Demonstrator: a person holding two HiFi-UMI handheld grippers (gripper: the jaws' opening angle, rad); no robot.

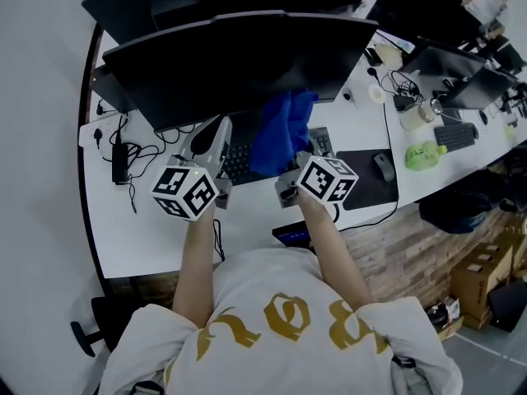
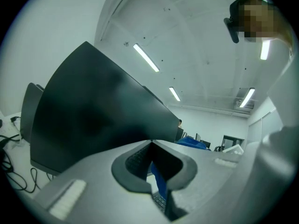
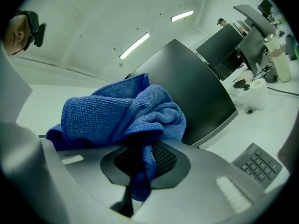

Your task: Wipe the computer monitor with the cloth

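1. The right gripper (image 3: 140, 146) has its fingers closed on a fold of the blue cloth (image 3: 121, 113). The rest of the cloth sits bunched in a loose ball above them, with a short tail hanging below the grip.
2. In the head view the cloth is at the lower edge of the monitor (image 1: 239, 60), right of its middle and above the keyboard (image 1: 239, 161). No view shows whether it is pressing on the screen yet.
3. The left gripper (image 2: 150, 143) has its fingers closed tip to tip with nothing between them. It points up at the underside of the monitor, just left of the cloth.
4. The step in hand looks like bringing the cloth onto the screen and starting a stroke. Only the soft ball should meet the glass, so the right gripper should be tilted to lead with the cloth, with the hard fingers behind it.
5. Pressure should be light and even, in long overlapping passes across the screen. A hard push could rock the monitor on its stand, or pull the cloth out of its narrow hold.
6. The left gripper could steady the monitor's edge if it wobbles. Otherwise it should stay off the glass and clear of the cables on the tabletop (image 1: 148, 237).
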